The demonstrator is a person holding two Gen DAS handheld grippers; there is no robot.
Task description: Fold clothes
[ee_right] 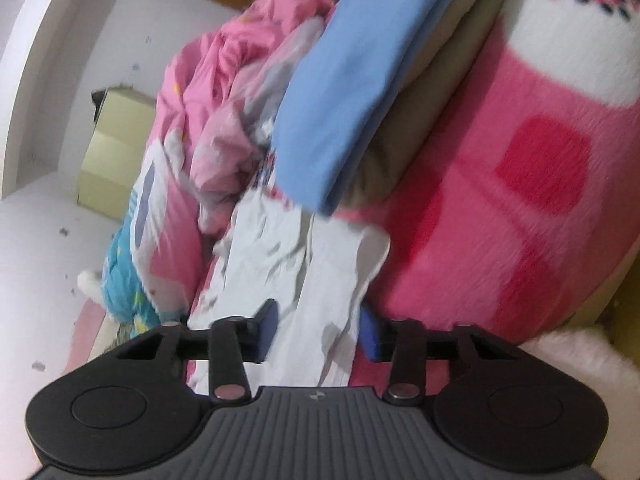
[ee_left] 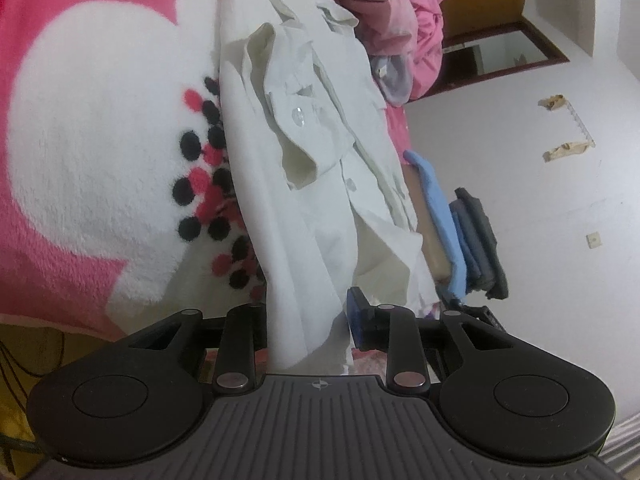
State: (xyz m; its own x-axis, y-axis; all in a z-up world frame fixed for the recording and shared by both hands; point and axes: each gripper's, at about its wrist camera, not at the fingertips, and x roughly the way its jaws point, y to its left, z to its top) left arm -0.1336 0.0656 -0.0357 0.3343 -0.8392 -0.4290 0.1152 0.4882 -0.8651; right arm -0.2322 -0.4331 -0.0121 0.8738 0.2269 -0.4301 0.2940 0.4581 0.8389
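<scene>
Left wrist: white shirt [ee_left: 304, 184] hem between left hand-held gripper [ee_left: 310, 320] jaws

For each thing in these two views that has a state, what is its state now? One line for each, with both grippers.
White buttoned cotton shirt: crumpled, unfolded, lying on the blanket.
Left gripper: open, shirt fabric between its fingers.
Right gripper: open, white fabric between its fingers.
Light blue folded garment: folded, on top of a stack.
Pink patterned quilt: bunched up.
Pink and white fleece blanket: spread flat.
</scene>
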